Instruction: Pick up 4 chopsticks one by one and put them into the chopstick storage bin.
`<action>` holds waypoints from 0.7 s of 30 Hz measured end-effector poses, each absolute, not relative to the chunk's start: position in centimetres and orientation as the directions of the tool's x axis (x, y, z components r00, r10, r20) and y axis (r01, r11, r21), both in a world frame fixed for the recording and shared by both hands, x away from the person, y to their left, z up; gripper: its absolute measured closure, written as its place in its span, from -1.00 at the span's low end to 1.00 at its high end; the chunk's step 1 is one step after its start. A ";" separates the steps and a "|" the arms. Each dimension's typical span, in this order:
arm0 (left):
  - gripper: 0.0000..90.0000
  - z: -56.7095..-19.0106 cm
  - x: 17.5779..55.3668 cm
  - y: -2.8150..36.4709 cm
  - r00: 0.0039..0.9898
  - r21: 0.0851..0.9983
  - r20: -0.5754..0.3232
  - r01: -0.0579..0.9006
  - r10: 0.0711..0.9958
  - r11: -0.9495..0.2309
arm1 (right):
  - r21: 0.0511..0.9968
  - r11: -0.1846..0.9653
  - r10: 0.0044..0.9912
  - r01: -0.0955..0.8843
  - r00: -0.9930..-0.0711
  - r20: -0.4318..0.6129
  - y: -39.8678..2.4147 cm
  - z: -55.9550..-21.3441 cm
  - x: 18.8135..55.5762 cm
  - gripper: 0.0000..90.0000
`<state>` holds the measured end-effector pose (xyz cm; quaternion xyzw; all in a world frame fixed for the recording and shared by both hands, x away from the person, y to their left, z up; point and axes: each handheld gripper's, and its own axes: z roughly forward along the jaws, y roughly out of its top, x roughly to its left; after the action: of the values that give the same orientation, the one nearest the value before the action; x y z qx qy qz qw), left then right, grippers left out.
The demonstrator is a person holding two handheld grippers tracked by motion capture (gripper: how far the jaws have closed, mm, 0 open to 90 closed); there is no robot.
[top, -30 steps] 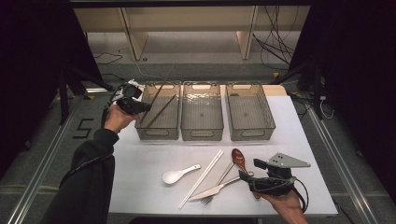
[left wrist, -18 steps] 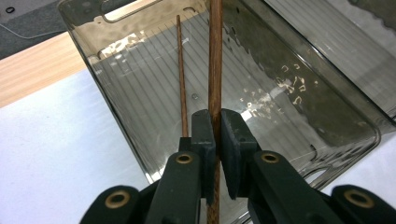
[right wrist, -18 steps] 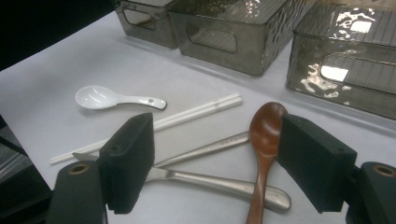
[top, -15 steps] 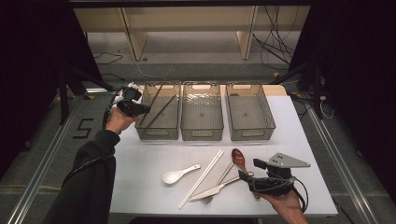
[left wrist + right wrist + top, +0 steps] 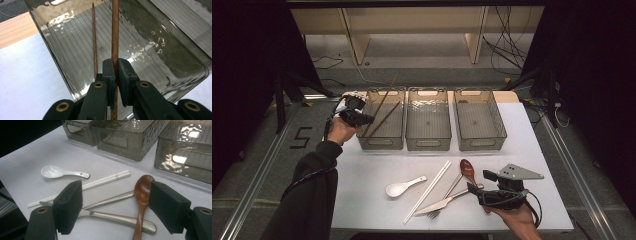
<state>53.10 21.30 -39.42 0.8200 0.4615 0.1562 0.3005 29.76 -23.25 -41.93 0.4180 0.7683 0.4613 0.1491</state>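
At the left end of the left smoky plastic bin (image 5: 382,142), my left gripper (image 5: 364,119) is shut on a brown wooden chopstick (image 5: 115,35). The stick runs straight up between the pads (image 5: 109,72), over the bin. A second brown chopstick (image 5: 94,37) leans inside the same bin. My right gripper (image 5: 477,192) rests open near the table's front edge. Between its wide jaws (image 5: 117,202) lie the handle of a brown wooden spoon (image 5: 142,190) and two crossed metal handles (image 5: 112,200), none of them touched.
A middle bin (image 5: 428,145) and a right bin (image 5: 482,145) stand beside the left one. A white ceramic spoon (image 5: 402,187), a pair of white chopsticks (image 5: 429,190), a knife (image 5: 442,204) and a fork (image 5: 452,186) lie on the white table (image 5: 362,170).
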 end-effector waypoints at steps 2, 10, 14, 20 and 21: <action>0.86 -39.6 53.1 21.3 0.521 0.635 -0.021 0.666 0.853 -0.391 | 0.834 0.225 0.779 0.504 -0.607 0.156 -23.3 -41.9 29.8 -0.37; 0.86 -40.1 53.3 21.3 0.504 0.627 -0.020 0.679 0.863 -0.382 | 0.833 0.226 0.779 0.505 -0.606 0.157 -23.2 -41.9 29.7 -0.37; 0.84 -40.3 53.3 21.4 0.497 0.621 -0.013 0.684 0.868 -0.382 | 0.834 0.225 0.779 0.504 -0.607 0.156 -23.2 -41.9 29.7 -0.37; 0.61 -40.1 52.9 21.6 0.471 0.626 -0.067 0.706 0.880 -0.330 | 0.833 0.225 0.779 0.505 -0.607 0.157 -23.2 -41.9 29.7 -0.37; 0.54 -39.9 52.7 21.4 0.473 0.622 -0.071 0.709 0.878 -0.332 | 0.833 0.225 0.780 0.505 -0.606 0.157 -23.2 -41.9 29.7 -0.37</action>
<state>52.74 21.45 -39.94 0.8038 0.4938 0.1405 0.3005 29.75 -23.23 -41.91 0.4180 0.7683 0.4613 0.1488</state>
